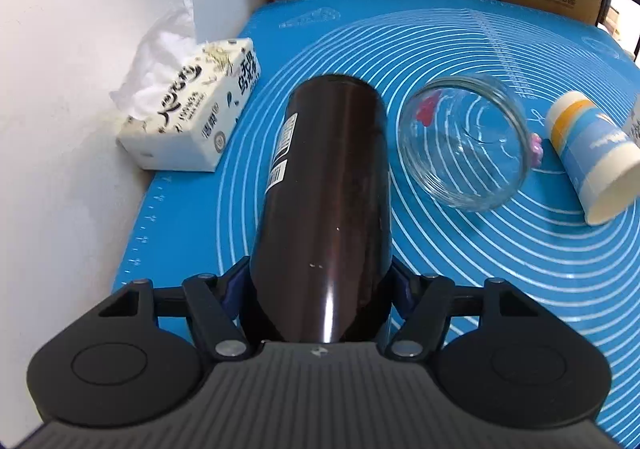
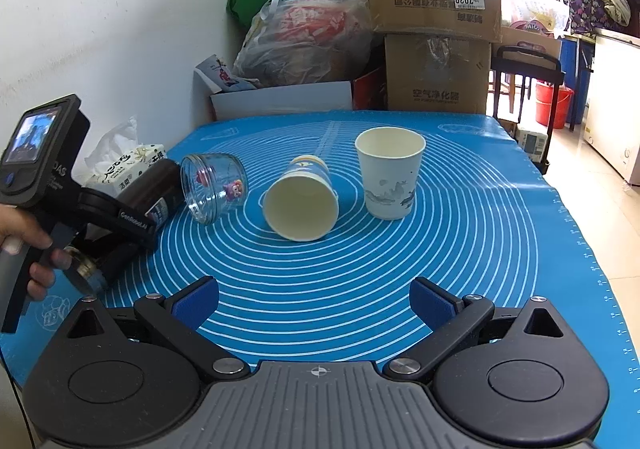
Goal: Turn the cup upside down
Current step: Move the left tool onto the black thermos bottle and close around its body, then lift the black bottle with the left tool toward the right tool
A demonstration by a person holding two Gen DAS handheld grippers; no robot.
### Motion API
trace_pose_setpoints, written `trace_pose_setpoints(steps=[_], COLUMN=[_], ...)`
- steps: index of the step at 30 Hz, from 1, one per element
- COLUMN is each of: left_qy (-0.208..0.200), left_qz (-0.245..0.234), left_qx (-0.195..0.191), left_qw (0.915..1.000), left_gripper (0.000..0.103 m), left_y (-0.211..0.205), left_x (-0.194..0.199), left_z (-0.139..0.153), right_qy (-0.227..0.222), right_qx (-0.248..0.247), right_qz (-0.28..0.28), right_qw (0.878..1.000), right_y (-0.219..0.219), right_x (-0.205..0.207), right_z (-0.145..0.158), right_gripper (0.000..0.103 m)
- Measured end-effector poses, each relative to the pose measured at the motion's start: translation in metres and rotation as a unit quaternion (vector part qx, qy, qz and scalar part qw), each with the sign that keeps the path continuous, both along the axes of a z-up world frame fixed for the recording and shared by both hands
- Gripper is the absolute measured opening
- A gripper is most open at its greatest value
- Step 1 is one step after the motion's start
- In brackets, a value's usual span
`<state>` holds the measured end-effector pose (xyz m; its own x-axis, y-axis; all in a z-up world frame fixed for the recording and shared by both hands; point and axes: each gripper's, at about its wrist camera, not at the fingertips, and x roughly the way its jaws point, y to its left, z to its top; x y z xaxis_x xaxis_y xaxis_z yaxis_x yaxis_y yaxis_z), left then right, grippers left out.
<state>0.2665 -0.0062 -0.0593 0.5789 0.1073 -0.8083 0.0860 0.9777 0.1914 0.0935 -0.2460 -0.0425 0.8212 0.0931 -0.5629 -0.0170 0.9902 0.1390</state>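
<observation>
Left wrist view has your left gripper [image 1: 320,281] clamped on the dark brown cup [image 1: 328,185], blue pads squeezing its sides, with the cup lying lengthwise and pointing away over the blue mat [image 1: 520,289]. A tissue pack [image 1: 192,121] sits just left of it by the wall, and a glass jar [image 1: 464,145] lies on its side to the right, with a tipped paper cup [image 1: 592,165] beyond that. Over on your right gripper [image 2: 316,303], the fingers are spread wide with nothing between them, hovering above the mat, well short of the upright paper cup [image 2: 389,177].
</observation>
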Motion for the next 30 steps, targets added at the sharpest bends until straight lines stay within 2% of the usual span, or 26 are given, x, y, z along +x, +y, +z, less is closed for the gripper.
trace_pose_setpoints(steps=[8, 16, 24, 30], left_qy=[-0.029, -0.048, -0.075, -0.048], left_qz=[-0.019, -0.044, -0.057, -0.070], left_qx=[-0.012, -0.023, -0.056, -0.077], left_qw=[0.9993, 0.9976, 0.9940, 0.9934], left_gripper=[0.068, 0.068, 0.068, 0.068], left_y=[-0.001, -0.013, -0.036, -0.047], left_x=[-0.036, -0.088, -0.129, -0.144], left_z=[0.020, 0.020, 0.020, 0.009], right_qy=[-0.006, -0.008, -0.009, -0.003], right_qx=[-0.006, -0.009, -0.012, -0.014], right_qz=[-0.001, -0.010, -0.016, -0.020], right_qw=[1.000, 1.000, 1.000, 1.000], right_y=[0.002, -0.004, -0.011, -0.015], right_x=[-0.006, -0.021, -0.040, -0.048], right_z=[0.005, 0.008, 0.009, 0.008], right_gripper=[0.103, 0.103, 0.103, 0.103])
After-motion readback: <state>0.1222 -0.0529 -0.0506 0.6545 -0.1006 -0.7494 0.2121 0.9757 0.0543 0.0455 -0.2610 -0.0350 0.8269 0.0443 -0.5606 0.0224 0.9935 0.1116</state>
